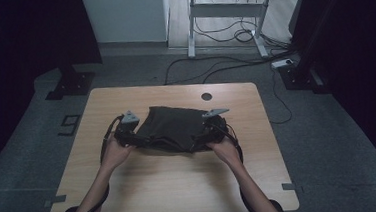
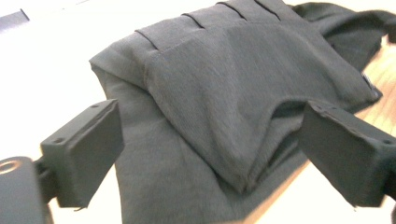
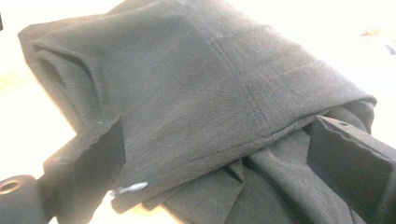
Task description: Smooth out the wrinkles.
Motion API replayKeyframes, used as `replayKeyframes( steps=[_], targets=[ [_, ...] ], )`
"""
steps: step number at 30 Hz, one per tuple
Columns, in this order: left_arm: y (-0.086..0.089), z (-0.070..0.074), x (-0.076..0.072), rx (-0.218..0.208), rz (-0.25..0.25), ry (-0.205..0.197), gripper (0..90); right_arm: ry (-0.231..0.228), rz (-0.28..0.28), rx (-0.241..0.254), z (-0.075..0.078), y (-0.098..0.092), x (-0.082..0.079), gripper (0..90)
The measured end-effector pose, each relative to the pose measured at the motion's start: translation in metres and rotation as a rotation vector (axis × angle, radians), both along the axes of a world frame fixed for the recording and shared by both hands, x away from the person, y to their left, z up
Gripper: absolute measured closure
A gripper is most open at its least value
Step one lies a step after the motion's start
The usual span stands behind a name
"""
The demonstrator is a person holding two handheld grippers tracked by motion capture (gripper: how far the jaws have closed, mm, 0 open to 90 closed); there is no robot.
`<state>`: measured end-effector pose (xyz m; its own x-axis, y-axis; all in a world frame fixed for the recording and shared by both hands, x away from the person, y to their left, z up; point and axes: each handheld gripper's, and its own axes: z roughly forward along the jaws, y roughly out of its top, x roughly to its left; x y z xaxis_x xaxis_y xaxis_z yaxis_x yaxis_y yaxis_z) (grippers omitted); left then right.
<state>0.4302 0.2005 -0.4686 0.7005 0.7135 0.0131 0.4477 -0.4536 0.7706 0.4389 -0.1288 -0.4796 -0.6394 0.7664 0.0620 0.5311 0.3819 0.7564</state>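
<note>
Forearms enter from the bottom edge of the high view. Left claw [image 1: 137, 138] and right claw [image 1: 198, 141] stand open, jaws apart at either end of the folded dark garment [image 1: 173, 127]. Garment lies mid-surface [image 1: 146, 189], long axis running left to right, pleated edge facing away.

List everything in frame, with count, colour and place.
folded garment: 1, dark grey, middle of the table, between both tools
table: 1, light wood, centre, with a round dark hole near its far edge
desk frame: 1, white, far side on the floor
cables: several, black, on the floor under and beside that desk
power strip: 1, pale, on the floor at far right
left tool: 1, black, jaws apart at the garment's left edge
right tool: 1, black, jaws apart at its right edge
hands: 2, near side
</note>
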Motion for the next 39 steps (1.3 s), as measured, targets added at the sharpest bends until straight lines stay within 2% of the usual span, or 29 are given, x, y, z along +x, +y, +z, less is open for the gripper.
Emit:
replayKeyframes(
  steps=[3,9,14,19,21,25,33,39],
  targets=[
    [0.002,0.005,-0.009,0.030,-0.008,-0.017,2.1,-0.015,0.015,-0.010,0.007,-0.003,-0.007,0.6],
    [0.010,0.014,-0.030,0.053,-0.017,-0.051,0.0,-0.044,0.033,-0.022,0.019,-0.012,-0.025,0.0],
    [0.021,0.019,-0.045,0.052,-0.009,-0.073,0.0,-0.065,0.032,-0.033,0.027,-0.023,-0.040,0.0],
    [0.032,0.015,-0.058,0.046,0.009,-0.077,0.0,-0.083,0.021,-0.046,0.028,-0.038,-0.055,0.0],
    [0.037,0.011,-0.062,0.053,0.020,-0.079,0.0,-0.088,0.013,-0.050,0.026,-0.043,-0.060,0.0],
    [0.044,0.000,-0.068,0.040,0.040,-0.068,0.0,-0.085,-0.001,-0.057,0.019,-0.054,-0.068,0.0],
    [0.050,-0.026,-0.077,0.030,0.052,-0.035,0.0,-0.042,-0.037,-0.066,-0.005,-0.070,-0.079,0.0],
    [0.050,-0.044,-0.080,0.049,0.051,0.001,0.0,-0.016,-0.066,-0.068,-0.025,-0.079,-0.084,0.0]
  ],
)
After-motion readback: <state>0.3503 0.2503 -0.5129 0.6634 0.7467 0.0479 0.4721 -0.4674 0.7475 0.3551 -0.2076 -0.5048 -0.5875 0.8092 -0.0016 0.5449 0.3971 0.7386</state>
